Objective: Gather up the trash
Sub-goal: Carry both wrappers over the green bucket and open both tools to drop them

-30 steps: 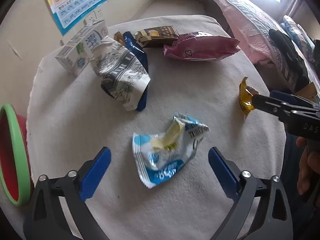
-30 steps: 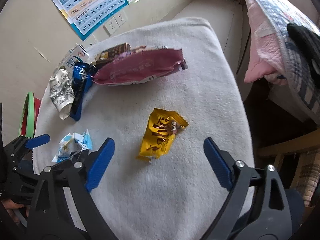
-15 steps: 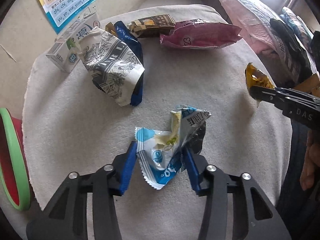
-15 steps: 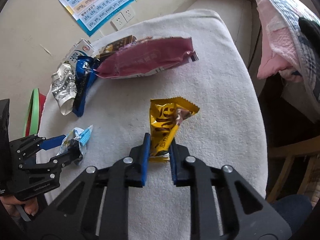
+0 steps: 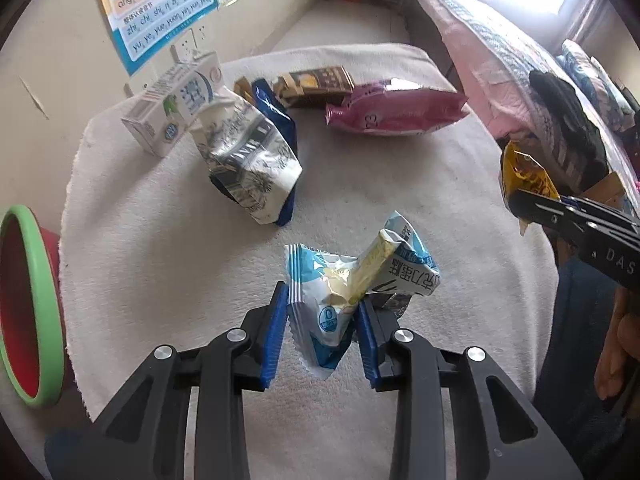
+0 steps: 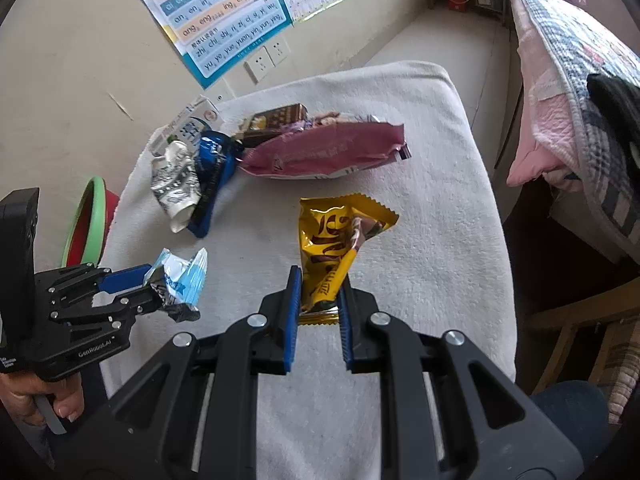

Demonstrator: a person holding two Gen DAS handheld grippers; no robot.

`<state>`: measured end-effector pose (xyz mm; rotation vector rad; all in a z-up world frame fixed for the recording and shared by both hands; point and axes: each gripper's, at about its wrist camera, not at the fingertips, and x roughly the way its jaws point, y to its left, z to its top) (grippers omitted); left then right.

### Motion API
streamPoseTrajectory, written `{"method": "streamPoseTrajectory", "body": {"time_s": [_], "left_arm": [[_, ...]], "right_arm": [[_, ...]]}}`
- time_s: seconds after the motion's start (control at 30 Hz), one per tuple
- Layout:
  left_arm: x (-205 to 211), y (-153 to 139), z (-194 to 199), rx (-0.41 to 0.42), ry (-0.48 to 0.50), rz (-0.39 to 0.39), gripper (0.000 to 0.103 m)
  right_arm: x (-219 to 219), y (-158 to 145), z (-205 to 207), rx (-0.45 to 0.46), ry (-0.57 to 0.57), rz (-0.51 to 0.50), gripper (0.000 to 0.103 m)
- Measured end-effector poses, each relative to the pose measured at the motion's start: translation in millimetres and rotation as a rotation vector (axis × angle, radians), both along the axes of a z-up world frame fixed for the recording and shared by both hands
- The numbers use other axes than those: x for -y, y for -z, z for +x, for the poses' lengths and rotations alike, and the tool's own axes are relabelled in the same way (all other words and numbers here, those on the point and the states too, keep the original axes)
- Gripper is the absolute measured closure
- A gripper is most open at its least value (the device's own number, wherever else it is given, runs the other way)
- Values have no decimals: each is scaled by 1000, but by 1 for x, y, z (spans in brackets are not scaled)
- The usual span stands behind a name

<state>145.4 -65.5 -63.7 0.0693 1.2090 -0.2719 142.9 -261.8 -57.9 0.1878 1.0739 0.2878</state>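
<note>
A second ago both wrappers lay flat on the cloth between wide-spread fingers; now each is pinched and lifted just clear of it. The left gripper has just been closing and squeezes the crumpled blue and white wrapper between its blue pads, the packet's top fanning out above them. The right gripper is clamped on the lower end of the yellow wrapper, which stands up from its fingers.

Both packets hang over the near part of the white cloth covering the table. Farther back the other litter sits in a cluster: a silver and blue bag, a white carton beside it, a brown packet and a pink bag. Off the cloth's left edge is a red bin with a green rim. A poster hangs on the wall behind.
</note>
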Motion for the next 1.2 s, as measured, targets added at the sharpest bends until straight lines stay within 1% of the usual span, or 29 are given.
{"method": "streamPoseTrajectory", "body": {"time_s": [0.17,0.33,0.5,0.83,1.03,1.2], "left_arm": [[-8,-11,-6,30,-22,-8,73],[-28,-22,-10,61,-84,-19,73],[-48,-37,-17,103,-137,-24,73],[-96,-66,-27,187,-247,-22,73],[-127,-75,-33,212,-308,-19,73],[-158,-79,-39,223,-367,-20,73]], "right_arm": [[-7,-18,-9,31,-17,-5,85],[-21,-41,-14,75,-44,-6,85],[-47,-59,-17,110,-95,-6,85],[-103,-80,-15,161,-183,4,85],[-135,-95,-11,194,-230,15,85],[-170,-104,-7,211,-281,24,85]]}}
